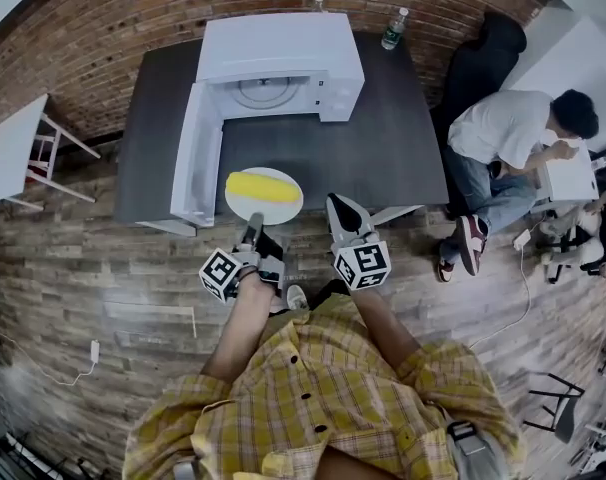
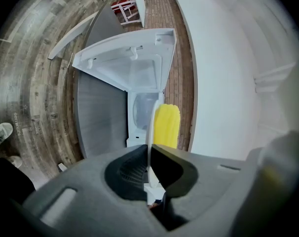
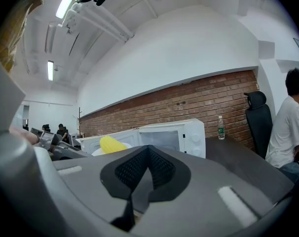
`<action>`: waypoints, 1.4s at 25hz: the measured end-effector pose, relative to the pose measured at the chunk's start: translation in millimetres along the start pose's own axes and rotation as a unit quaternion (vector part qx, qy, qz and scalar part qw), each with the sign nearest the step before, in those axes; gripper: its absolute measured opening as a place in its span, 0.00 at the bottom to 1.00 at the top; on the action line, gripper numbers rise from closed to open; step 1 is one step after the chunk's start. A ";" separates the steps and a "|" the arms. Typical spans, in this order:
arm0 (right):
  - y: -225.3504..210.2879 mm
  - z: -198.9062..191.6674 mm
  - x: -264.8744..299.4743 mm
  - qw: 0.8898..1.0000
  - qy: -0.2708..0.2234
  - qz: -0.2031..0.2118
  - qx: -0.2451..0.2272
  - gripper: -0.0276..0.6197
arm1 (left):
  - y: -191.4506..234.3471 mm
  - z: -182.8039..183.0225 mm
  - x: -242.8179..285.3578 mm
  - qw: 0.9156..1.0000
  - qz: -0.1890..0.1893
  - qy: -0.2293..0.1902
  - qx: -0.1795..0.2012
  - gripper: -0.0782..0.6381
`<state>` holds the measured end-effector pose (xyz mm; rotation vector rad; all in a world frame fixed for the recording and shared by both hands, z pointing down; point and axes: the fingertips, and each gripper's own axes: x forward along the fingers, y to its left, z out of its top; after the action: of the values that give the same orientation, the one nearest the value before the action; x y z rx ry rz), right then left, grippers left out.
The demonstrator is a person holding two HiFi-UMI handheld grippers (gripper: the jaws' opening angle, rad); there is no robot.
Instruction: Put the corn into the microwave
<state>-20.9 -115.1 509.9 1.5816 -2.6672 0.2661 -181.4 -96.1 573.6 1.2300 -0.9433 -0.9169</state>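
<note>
At the near edge of the dark grey table [image 1: 383, 148] by the brick wall [image 1: 133, 28], our left gripper [image 1: 253, 223] pinches 1 edge of the round white plate [image 1: 283, 210] bearing the yellow corn cob [image 1: 263, 186] — tilt it towards the open white microwave [image 1: 283, 58] and the cob could roll off — our right gripper [image 1: 340, 206] closed, empty.

Right claw [image 3: 148, 151] jaws together, corn [image 3: 111, 144] on what seems a plate [image 3: 96, 151], open microwave [image 3: 186, 135] behind

microwave [image 1: 283, 63]: smooth white | plate [image 1: 284, 212]: smooth | table [image 1: 383, 158]: matt grey | wall [image 1: 113, 38]: rough brick | floor [image 1: 113, 288]: wood
</note>
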 end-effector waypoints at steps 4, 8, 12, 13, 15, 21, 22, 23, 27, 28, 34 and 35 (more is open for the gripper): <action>-5.2 -1.2 5.7 1.000 -0.001 -0.004 0.001 0.05 | 3.6 4.1 7.2 1.000 0.005 -0.001 -0.002 0.13; -10.6 -6.2 13.1 1.000 0.002 -0.003 0.005 0.05 | 7.3 7.6 17.8 1.000 0.010 -0.001 -0.003 0.13; -20.8 -6.3 28.3 1.000 0.002 0.002 0.006 0.05 | 12.8 13.3 33.4 1.000 0.019 -0.002 0.004 0.13; -23.9 -5.8 32.6 1.000 0.001 0.002 0.006 0.05 | 13.9 14.3 37.3 1.000 0.020 -0.002 0.006 0.13; -30.9 -3.7 41.3 1.000 0.000 0.002 0.009 0.05 | 17.0 16.7 45.5 1.000 0.029 -0.002 0.011 0.13; -46.9 -0.1 66.8 1.000 0.002 0.004 0.015 0.05 | 13.2 23.9 73.5 1.000 0.024 -0.008 0.006 0.13; -49.3 0.2 71.1 1.000 0.001 0.005 0.014 0.05 | 14.7 25.5 77.5 1.000 0.028 -0.008 0.009 0.13; -51.2 0.7 75.7 1.000 0.001 0.008 0.014 0.05 | 15.8 27.3 81.7 0.999 0.031 -0.009 0.012 0.13; -59.6 2.7 92.1 1.000 -0.001 0.018 0.013 0.05 | 18.7 33.3 98.0 0.999 0.035 -0.013 0.014 0.14; -61.7 4.1 95.8 1.000 -0.002 0.020 0.012 0.05 | 19.4 34.9 101.9 0.999 0.037 -0.015 0.016 0.14; -76.9 9.9 114.2 0.999 -0.007 0.031 0.009 0.05 | 20.7 39.5 127.3 0.999 0.039 -0.022 0.014 0.14; -79.6 10.6 116.4 0.999 -0.007 0.032 0.009 0.05 | 21.1 39.4 131.1 0.999 0.040 -0.023 0.014 0.14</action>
<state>-7.0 -255.1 523.0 1.5107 -2.7373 0.2833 -172.0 -229.7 609.0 1.1907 -1.0380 -0.8742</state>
